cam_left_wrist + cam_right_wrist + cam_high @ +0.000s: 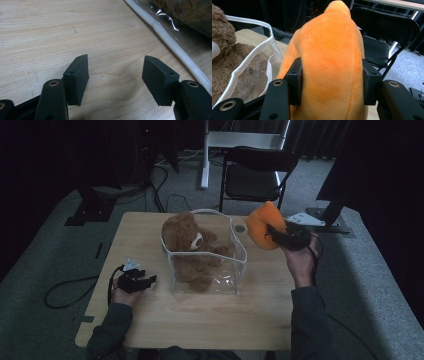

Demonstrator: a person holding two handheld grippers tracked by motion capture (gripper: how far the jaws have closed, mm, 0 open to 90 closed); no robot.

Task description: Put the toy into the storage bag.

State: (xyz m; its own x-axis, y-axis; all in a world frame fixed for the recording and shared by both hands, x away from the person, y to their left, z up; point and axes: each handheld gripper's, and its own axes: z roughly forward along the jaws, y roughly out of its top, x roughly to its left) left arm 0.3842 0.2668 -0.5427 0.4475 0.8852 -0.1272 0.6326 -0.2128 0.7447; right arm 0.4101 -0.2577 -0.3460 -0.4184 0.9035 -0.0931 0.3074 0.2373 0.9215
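Carrying orange plush toy [329, 65] clenched in right tongs [332, 82] toward clear bag [235, 240] holding teddy bear [185, 237]; left tongs [115, 80] released, resting on bench [37, 37]; next, probably lowering inside.

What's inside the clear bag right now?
A brown teddy bear sits inside the clear bag, head above the rim. Whatever lies beneath the bear is covered.

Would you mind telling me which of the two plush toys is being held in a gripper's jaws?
The orange plush toy, clamped by the right gripper above the table; the brown teddy bear sits in the clear bag.
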